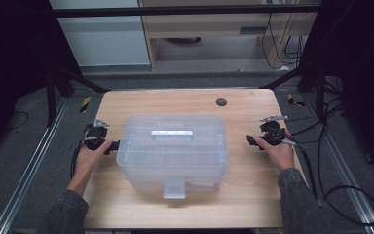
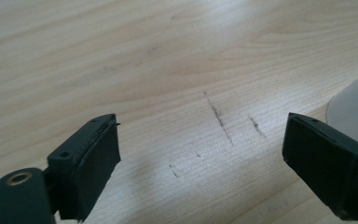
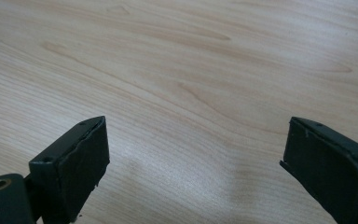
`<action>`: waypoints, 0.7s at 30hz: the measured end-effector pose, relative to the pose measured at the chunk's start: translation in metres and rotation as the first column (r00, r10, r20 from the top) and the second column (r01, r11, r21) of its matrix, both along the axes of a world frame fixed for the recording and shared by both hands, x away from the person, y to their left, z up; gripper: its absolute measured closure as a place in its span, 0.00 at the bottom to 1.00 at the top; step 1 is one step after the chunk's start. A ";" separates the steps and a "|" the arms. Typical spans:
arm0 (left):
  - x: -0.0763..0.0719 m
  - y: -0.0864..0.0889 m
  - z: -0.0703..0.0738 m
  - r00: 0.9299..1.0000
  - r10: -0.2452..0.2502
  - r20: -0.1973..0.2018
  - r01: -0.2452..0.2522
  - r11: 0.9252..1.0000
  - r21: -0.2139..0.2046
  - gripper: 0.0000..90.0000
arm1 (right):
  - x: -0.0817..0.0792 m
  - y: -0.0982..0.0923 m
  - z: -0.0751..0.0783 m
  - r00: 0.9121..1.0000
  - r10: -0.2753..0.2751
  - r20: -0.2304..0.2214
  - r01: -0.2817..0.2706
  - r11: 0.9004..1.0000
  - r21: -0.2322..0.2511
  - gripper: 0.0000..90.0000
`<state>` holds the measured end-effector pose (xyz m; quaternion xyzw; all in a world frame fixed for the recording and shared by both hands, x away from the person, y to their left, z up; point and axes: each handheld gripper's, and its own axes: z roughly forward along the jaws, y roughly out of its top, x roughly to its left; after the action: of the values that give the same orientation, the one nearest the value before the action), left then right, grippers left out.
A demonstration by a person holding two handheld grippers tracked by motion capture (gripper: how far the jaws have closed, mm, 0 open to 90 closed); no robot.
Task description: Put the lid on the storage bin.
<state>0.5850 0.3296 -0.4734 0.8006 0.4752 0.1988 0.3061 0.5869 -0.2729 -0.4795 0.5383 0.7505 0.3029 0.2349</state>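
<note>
The rectangular wooden table (image 1: 126,204) is pale tan with wavy brown grain and short dark scratch marks (image 2: 219,116). The clear, frosty plastic lidded box (image 1: 173,148) has a whitish handle (image 1: 173,133). Both grippers' jaws are matte black. Grey carpet floor (image 1: 29,126) carries yellow-and-black striped tape (image 1: 85,104).
</note>
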 end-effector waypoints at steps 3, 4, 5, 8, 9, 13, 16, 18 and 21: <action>0.002 -0.001 -0.006 1.000 0.006 -0.003 -0.006 1.000 -0.008 0.09 | 0.000 0.002 -0.005 1.000 -0.003 0.007 0.003 1.000 -0.023 0.10; 0.002 -0.002 -0.008 1.000 0.009 -0.006 -0.009 1.000 -0.008 0.09 | 0.000 0.004 -0.006 1.000 -0.002 0.015 0.002 1.000 -0.020 0.10; 0.003 -0.002 -0.009 1.000 0.014 -0.013 -0.015 1.000 -0.011 0.09 | 0.001 0.005 -0.008 1.000 0.000 0.013 0.000 1.000 -0.017 0.09; 0.003 -0.004 -0.013 1.000 0.018 -0.021 -0.019 0.999 -0.026 0.08 | 0.001 0.008 -0.013 1.000 0.000 0.006 0.000 1.000 -0.018 0.09; 0.003 -0.005 -0.014 1.000 0.017 -0.016 -0.018 0.999 -0.035 0.08 | 0.001 0.010 -0.015 1.000 0.001 0.004 -0.001 1.000 -0.020 0.09; 0.002 -0.007 -0.021 1.000 0.025 -0.016 -0.026 0.998 -0.055 0.08 | 0.001 0.016 -0.024 1.000 0.001 -0.005 -0.001 1.000 -0.017 0.09; 0.002 -0.007 -0.027 0.999 0.034 -0.010 -0.034 0.998 -0.061 0.08 | -0.001 0.017 -0.028 1.000 -0.009 0.000 0.009 1.000 0.025 0.08; 0.000 -0.009 -0.029 0.999 0.039 0.016 -0.038 0.998 -0.048 0.07 | -0.003 0.017 -0.031 1.000 -0.012 0.029 0.011 0.999 0.034 0.07; -0.001 -0.011 -0.033 0.998 0.033 0.047 -0.032 0.999 -0.029 0.04 | -0.003 0.017 -0.032 0.999 -0.035 0.020 0.034 0.999 0.036 0.03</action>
<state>0.5836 0.3181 -0.5064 0.7833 0.4835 0.2161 0.3254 0.5836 -0.2563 -0.5112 0.5520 0.7331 0.3179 0.2383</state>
